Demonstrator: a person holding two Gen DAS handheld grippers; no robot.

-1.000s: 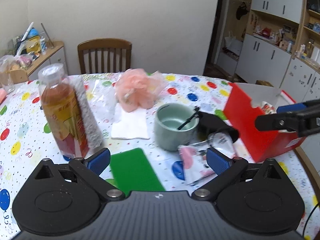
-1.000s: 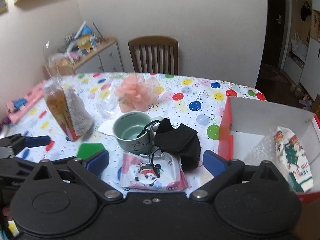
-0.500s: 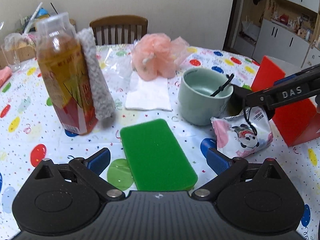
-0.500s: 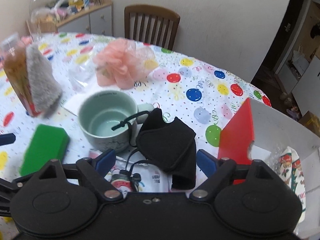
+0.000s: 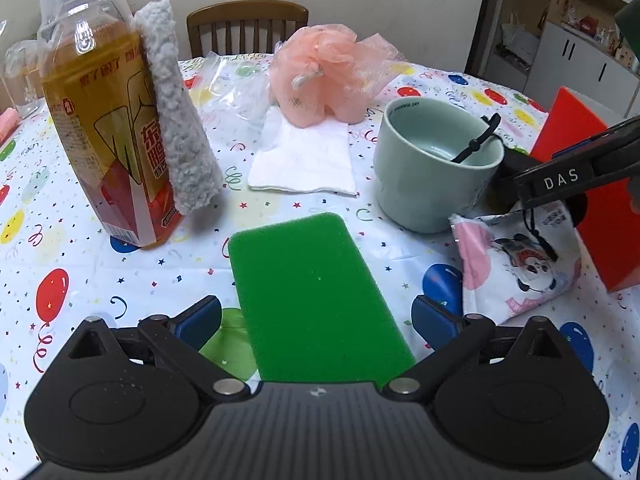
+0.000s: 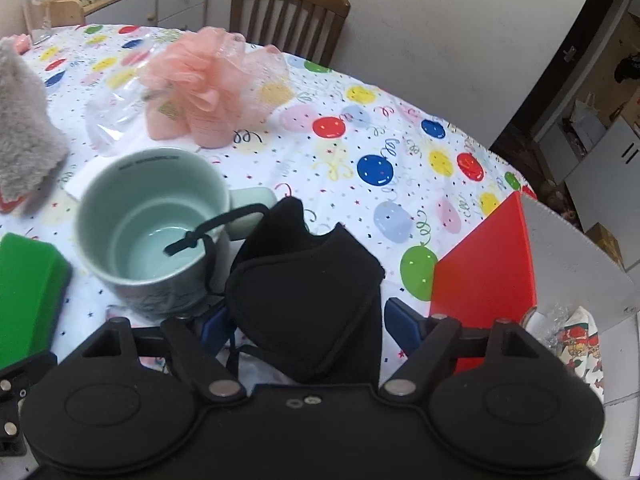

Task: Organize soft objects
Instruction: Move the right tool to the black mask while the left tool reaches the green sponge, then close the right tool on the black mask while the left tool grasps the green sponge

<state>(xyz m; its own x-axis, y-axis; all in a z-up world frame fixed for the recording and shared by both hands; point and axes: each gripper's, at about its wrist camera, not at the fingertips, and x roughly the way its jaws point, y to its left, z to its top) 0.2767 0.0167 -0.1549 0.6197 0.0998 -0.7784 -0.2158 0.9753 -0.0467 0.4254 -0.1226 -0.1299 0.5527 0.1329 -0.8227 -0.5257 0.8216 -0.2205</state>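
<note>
A green sponge lies flat on the balloon-print tablecloth, and my left gripper stands open just above it with a blue pad on either side of its near end. The black face mask rests beside the pale green mug, one strap hanging into the mug. My right gripper straddles the mask with its jaws closing; a narrow gap shows at each pad. One finger of it appears in the left wrist view. A pink bath pouf and a grey fluffy cloth sit farther back.
The grey cloth leans on a tall tea bottle. A white napkin lies under the pouf. A panda-print packet sits under the mask's near edge. A red box with white walls stands at the right, with a printed bag inside it.
Both grippers have come down and closer to the table. The left now frames the green sponge. The right has swung over the black mask and its jaws have narrowed.
</note>
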